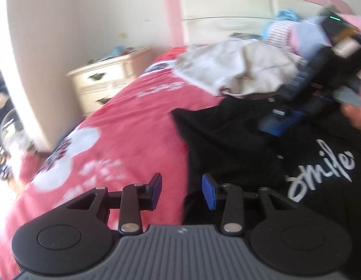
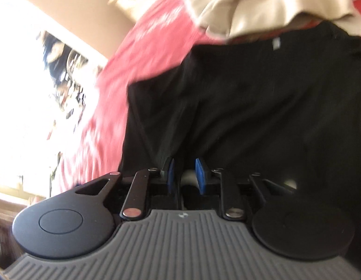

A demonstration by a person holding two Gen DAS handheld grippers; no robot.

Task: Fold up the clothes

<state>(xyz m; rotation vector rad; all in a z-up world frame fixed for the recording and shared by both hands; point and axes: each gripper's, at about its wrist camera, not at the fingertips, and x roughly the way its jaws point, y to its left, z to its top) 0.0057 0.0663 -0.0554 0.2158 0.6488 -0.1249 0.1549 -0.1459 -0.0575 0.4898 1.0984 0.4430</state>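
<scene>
A black T-shirt (image 1: 238, 144) with white "smile" lettering (image 1: 320, 170) lies spread on a red bedspread (image 1: 124, 128). My left gripper (image 1: 182, 189) is open just above the shirt's left edge, one pad over the bedspread and one over the black cloth, holding nothing. In the left wrist view my right gripper (image 1: 271, 123) reaches down onto the shirt's upper part, held by a hand (image 1: 359, 116). In its own view the right gripper (image 2: 185, 175) has its blue pads a little apart, close over the black T-shirt (image 2: 250, 105), with no cloth pinched.
A crumpled beige garment (image 1: 234, 70) lies just beyond the shirt's collar, also seen as beige garment (image 2: 250, 7). More clothes (image 1: 280, 30) are piled by the pink headboard (image 1: 173, 11). A cream dresser (image 1: 101, 81) stands left of the bed.
</scene>
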